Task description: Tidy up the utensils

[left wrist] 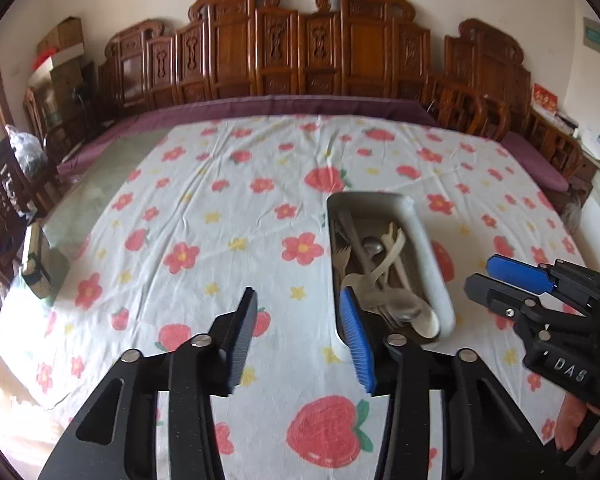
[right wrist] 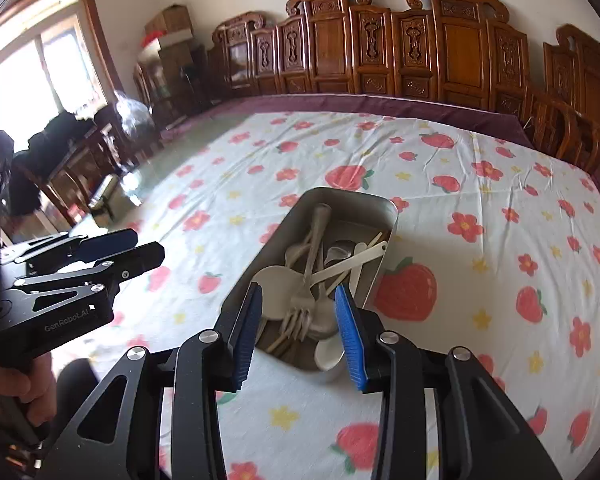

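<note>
Both our grippers, left gripper [left wrist: 300,320] and right gripper [right wrist: 300,320], gape wide, empty, near the utensil tray [right wrist: 388,208].

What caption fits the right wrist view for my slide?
Open right hand-held gripper poised over a tray of jumbled utensils on a floral tablecloth.

Left gripper [left wrist: 300,332] is seen with jaws spread wide and nothing held between them, above a floral tablecloth [left wrist: 204,216]. A white tray [left wrist: 428,252] lies just ahead to the right, its near end partly hidden behind the blue finger pad [left wrist: 356,340]. Pale spoons and forks [left wrist: 380,268] are piled loosely inside. Right gripper [left wrist: 496,276] is seen at the right edge, jaws slightly parted, empty. Carved wooden chairs [left wrist: 300,48] are lined along the wall.
</note>
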Available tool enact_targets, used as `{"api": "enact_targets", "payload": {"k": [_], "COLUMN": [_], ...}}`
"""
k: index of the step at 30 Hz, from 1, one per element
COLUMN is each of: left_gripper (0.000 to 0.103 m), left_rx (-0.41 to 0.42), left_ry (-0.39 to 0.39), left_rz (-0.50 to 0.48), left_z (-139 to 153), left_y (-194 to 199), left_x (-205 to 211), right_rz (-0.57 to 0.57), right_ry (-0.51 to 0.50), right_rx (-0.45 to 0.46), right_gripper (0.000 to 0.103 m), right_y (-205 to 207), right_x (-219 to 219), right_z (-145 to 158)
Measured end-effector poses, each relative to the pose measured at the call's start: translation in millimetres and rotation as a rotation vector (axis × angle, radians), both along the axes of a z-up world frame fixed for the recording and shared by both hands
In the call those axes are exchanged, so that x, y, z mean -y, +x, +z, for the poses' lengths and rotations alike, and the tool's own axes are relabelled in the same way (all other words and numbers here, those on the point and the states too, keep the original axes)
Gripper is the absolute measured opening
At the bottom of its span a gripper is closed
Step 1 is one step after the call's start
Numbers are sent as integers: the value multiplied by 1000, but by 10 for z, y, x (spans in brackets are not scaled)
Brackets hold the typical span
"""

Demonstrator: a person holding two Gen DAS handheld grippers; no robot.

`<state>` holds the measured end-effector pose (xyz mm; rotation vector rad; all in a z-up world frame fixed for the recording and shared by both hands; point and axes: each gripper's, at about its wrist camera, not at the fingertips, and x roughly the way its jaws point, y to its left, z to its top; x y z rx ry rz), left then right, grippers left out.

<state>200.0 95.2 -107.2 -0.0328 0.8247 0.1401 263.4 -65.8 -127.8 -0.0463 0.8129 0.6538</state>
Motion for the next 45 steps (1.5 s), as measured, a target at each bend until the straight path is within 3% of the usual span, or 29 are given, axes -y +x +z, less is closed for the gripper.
{"api": "enact_targets", "payload": {"k": [5,13,15,23,45], "left_gripper": [65,93,95,95,95], "left_rx": [108,255,281,306,319], "left_ry": [9,3,-3,-12,-14], "left_rz": [-43,-130,-143,-148,-98], "left_z": [302,715,788,940,994], "left_y": [-307,-694,-769,-926,-1053], "left_x": [173,497,559,735,725], "right_rz": [-78,-263,-310,-387,-393], "right_ry": [46,79,71,53,62], "right_rx": [101,257,298,344,367], "right_gripper": [45,95,101,101,101], "right_y": [-388,-943,-1075,-1316,-1497], "right_x": [422,1089,1215,1447,1470], "right_z": [426,978,1084,1221,1272]}}
